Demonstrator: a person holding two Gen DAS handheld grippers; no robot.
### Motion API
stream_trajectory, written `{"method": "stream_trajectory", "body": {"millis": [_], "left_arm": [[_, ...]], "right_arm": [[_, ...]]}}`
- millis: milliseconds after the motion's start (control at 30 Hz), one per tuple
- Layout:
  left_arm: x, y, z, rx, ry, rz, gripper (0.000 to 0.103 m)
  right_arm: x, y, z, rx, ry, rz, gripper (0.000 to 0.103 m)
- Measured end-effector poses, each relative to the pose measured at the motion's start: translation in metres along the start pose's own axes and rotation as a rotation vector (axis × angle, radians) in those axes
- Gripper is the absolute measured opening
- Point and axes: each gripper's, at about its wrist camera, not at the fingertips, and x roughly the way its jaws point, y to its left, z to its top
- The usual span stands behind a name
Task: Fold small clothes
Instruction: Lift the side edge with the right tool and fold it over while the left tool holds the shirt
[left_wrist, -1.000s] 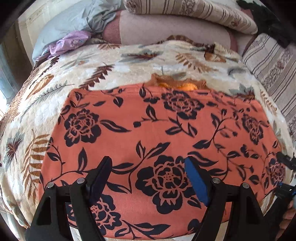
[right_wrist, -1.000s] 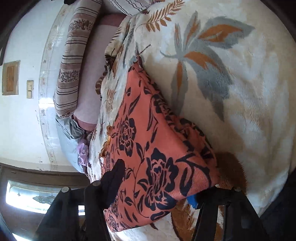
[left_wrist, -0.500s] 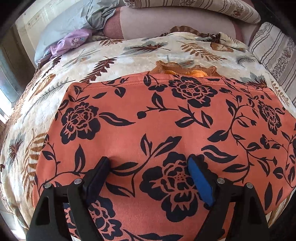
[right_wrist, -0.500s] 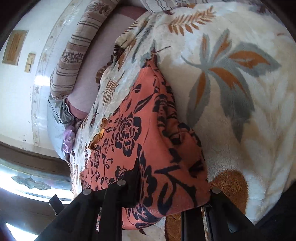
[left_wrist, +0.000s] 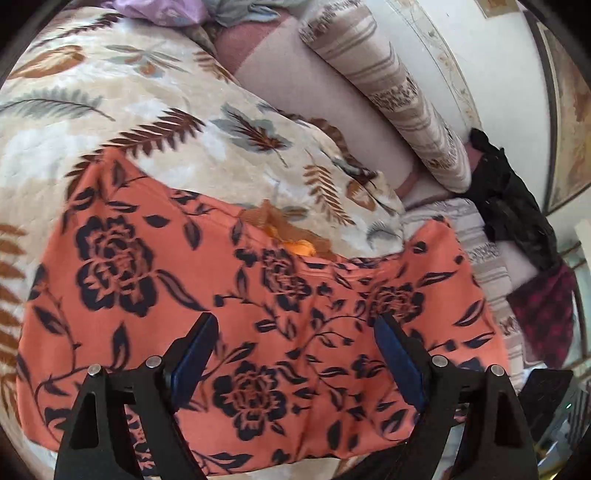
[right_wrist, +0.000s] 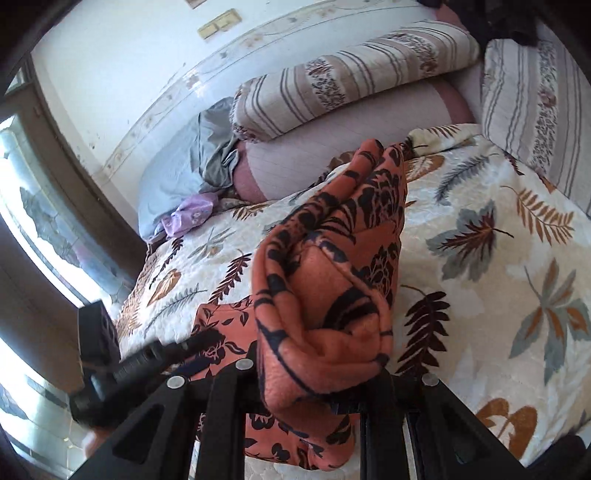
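Note:
An orange garment with black flowers (left_wrist: 155, 280) lies spread on the leaf-print bedspread (left_wrist: 122, 122). My left gripper (left_wrist: 293, 325) hovers just above its near part, jaws wide open with nothing pinched between the blue pads. The garment's right corner (left_wrist: 436, 243) is raised off the bed. In the right wrist view that bunched end of the garment (right_wrist: 332, 280) stands up in folds, with my right gripper (right_wrist: 317, 369) shut on it. The left gripper's black body (right_wrist: 147, 358) shows at the lower left. A bit of orange-yellow fabric (left_wrist: 297, 247) peeks out at the garment's far edge.
Striped bolsters (right_wrist: 351, 74) and a mauve cushion (right_wrist: 314, 147) line the wall at the head of the bed. A grey-blue pillow (right_wrist: 173, 173) and a lilac cloth (right_wrist: 192, 214) lie by the window side. Black clothing (left_wrist: 509, 199) and a dark red checked cloth (left_wrist: 543, 306) sit at the right.
My right gripper has shut on the garment's end, rolled upright and lifted it off the bedspread. The left gripper swung round and rose a little, staying open over the cloth.

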Motion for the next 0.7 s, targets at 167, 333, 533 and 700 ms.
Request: {"method": "stream_trajectory", "body": {"millis": [167,333,533,700], "left_arm": [[0.041,-0.044,0.043,0.039,0.156,-0.099,0.087],[0.058,-0.085,0.061,0.121,0.201,-0.038,0.09],[0.07,-0.082,0.061,0.158,0.244,0.045,0.091],[0.07,-0.068,0.054,0.234,0.241,0.065,0.043]], "right_arm": [[0.007,0.019,-0.016,-0.12,0.013,-0.034,0.02],[0.018,0.032,-0.023,-0.23,0.042,-0.072,0.02],[0.037,0.057,-0.04,-0.386,0.081,-0.096,0.02],[0.049,0.072,-0.057,-0.453,0.102,-0.099,0.02]]}}
